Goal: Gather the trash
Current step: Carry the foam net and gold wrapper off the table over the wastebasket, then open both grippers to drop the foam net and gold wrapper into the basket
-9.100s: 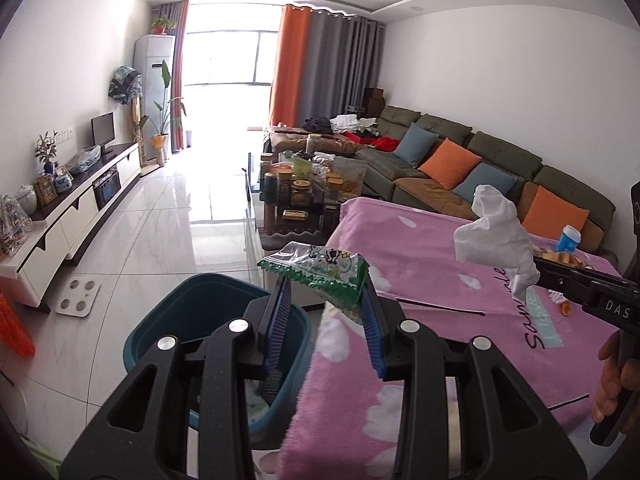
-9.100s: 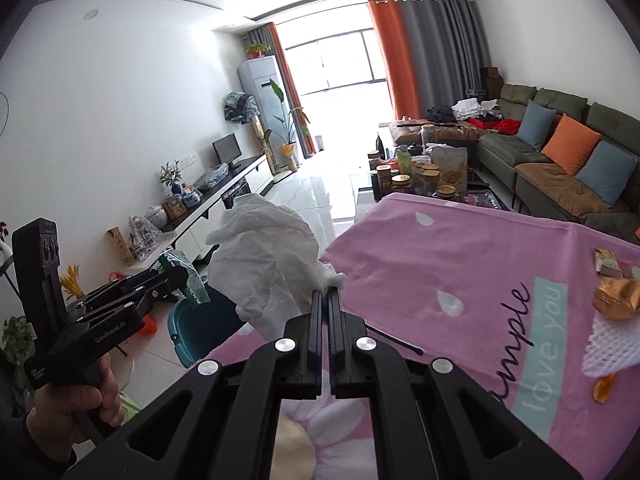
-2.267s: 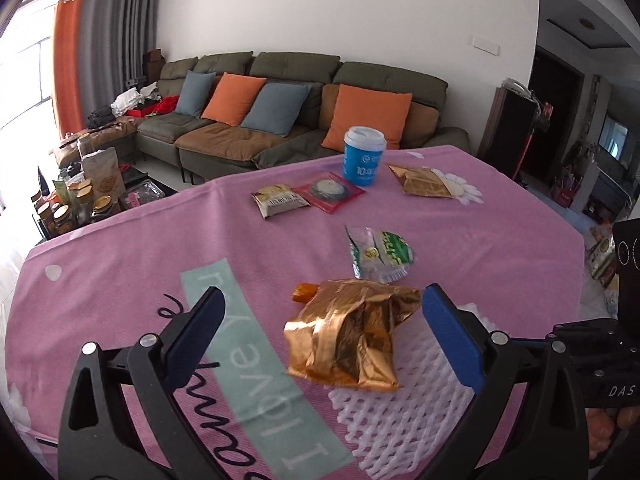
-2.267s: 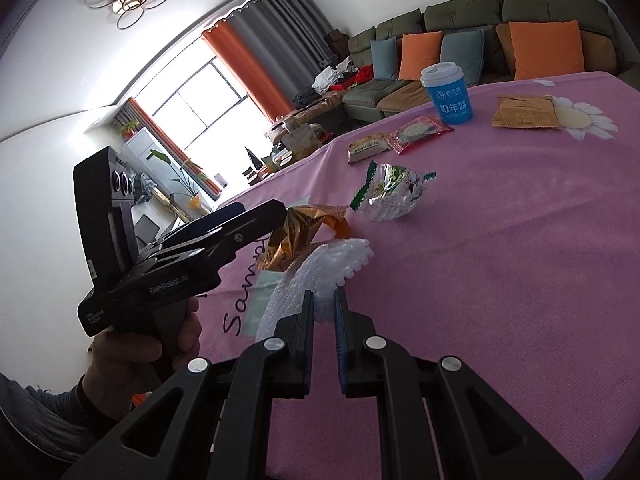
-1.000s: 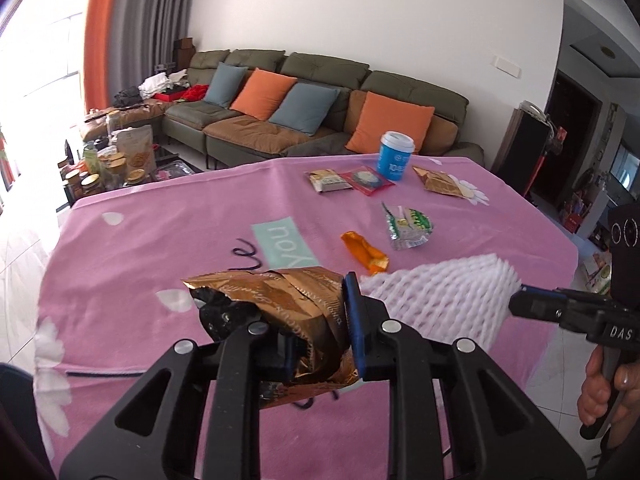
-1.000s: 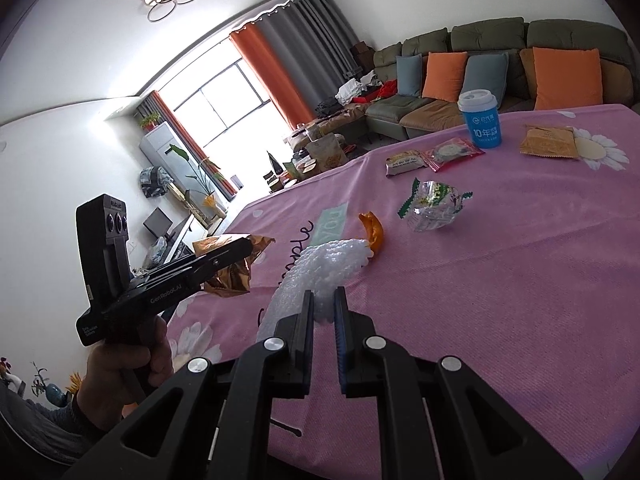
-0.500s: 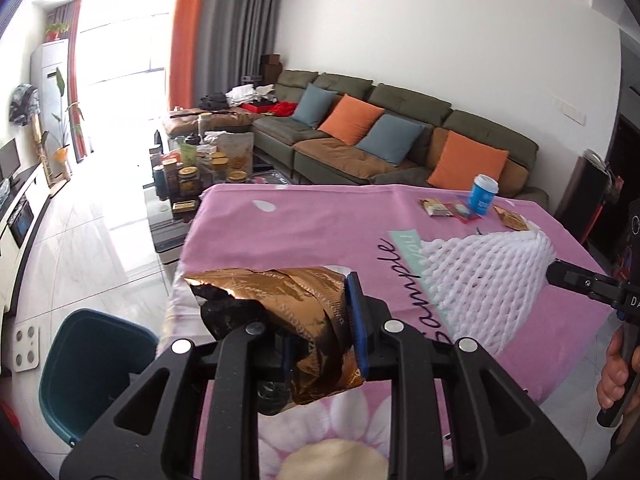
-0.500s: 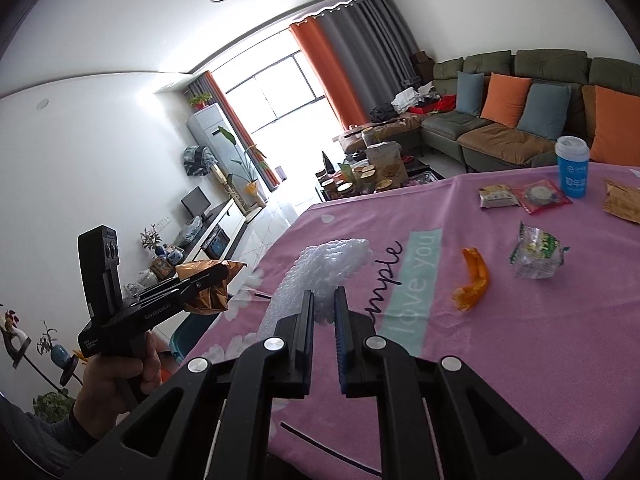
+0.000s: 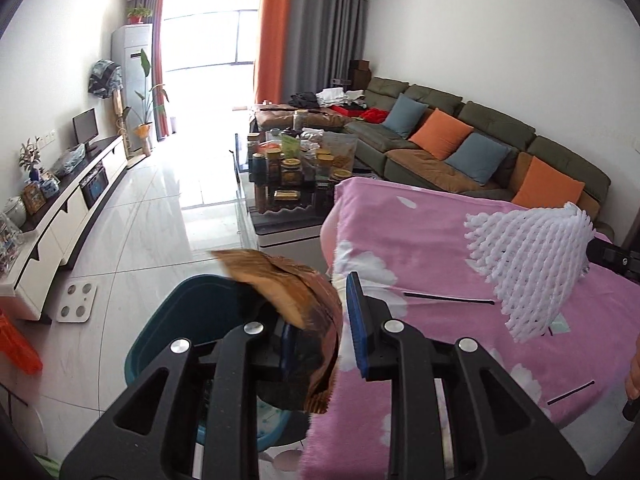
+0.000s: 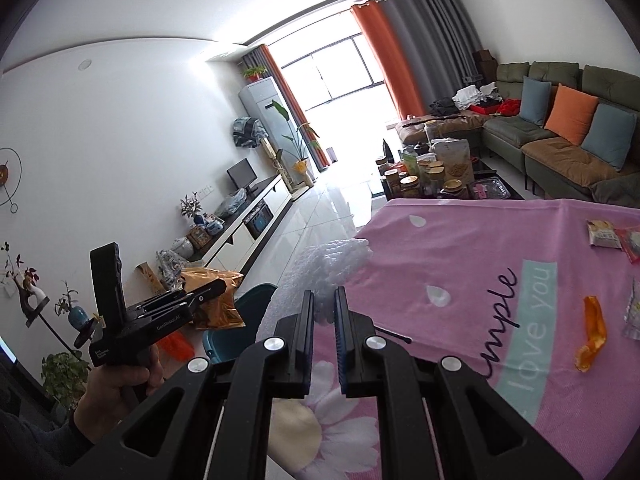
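Note:
My left gripper [image 9: 320, 332] is shut on a crumpled gold snack bag [image 9: 288, 296] and holds it over the teal trash bin [image 9: 192, 320] on the floor beside the table. The bag [image 10: 216, 300] and bin [image 10: 248, 304] also show in the right wrist view. My right gripper [image 10: 323, 312] is shut on a white foam fruit net [image 10: 332, 264], held above the pink tablecloth [image 10: 480, 280] near the table's left edge. The net [image 9: 532, 264] shows at the right of the left wrist view.
An orange wrapper [image 10: 592, 332], a clear packet [image 10: 634, 312] and two snack packets [image 10: 604, 234] lie on the cloth. A coffee table with jars [image 9: 296, 172], a green sofa [image 9: 480, 148] and a TV cabinet [image 9: 60, 208] stand around. A white scale [image 9: 78, 303] lies on the floor.
Both grippers have swung left toward the bin. The gold bag now hangs over the bin, and the left jaws look slightly wider. The foam net has followed to the table's edge.

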The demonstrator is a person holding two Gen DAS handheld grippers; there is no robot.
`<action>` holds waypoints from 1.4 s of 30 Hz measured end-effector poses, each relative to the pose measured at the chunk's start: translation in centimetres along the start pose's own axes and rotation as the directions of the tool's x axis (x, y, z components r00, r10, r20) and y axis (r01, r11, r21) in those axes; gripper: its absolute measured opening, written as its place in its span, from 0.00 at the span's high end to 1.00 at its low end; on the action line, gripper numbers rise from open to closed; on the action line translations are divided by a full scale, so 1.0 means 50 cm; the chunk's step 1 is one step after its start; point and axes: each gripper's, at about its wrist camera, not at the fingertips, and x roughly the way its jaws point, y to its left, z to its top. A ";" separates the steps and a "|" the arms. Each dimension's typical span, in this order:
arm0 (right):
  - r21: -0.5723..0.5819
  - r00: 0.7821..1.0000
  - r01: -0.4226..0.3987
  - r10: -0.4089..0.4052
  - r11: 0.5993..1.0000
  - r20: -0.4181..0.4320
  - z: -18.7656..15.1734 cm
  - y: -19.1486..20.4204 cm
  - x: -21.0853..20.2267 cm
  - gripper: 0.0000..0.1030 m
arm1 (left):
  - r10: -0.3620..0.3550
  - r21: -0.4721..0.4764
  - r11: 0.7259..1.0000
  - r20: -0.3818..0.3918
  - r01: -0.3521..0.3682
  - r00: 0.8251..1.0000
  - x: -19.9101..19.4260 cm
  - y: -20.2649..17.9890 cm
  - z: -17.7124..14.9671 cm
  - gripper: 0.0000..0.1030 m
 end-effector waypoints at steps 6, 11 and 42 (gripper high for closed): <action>-0.069 0.998 -0.035 0.030 0.997 -0.062 0.030 0.066 0.098 0.92 | 0.062 -0.028 0.998 -0.027 -0.063 0.998 0.024 0.087 -0.017 0.78; -0.126 0.991 -0.053 0.036 0.991 -0.132 0.040 0.117 0.178 0.92 | 0.102 -0.048 0.993 -0.066 -0.105 0.993 0.073 0.137 -0.021 0.78; -0.301 0.876 -0.041 -0.110 0.953 -0.469 -0.026 0.260 0.523 0.49 | 0.214 -0.124 0.966 -0.123 -0.229 0.969 0.100 0.236 -0.088 0.59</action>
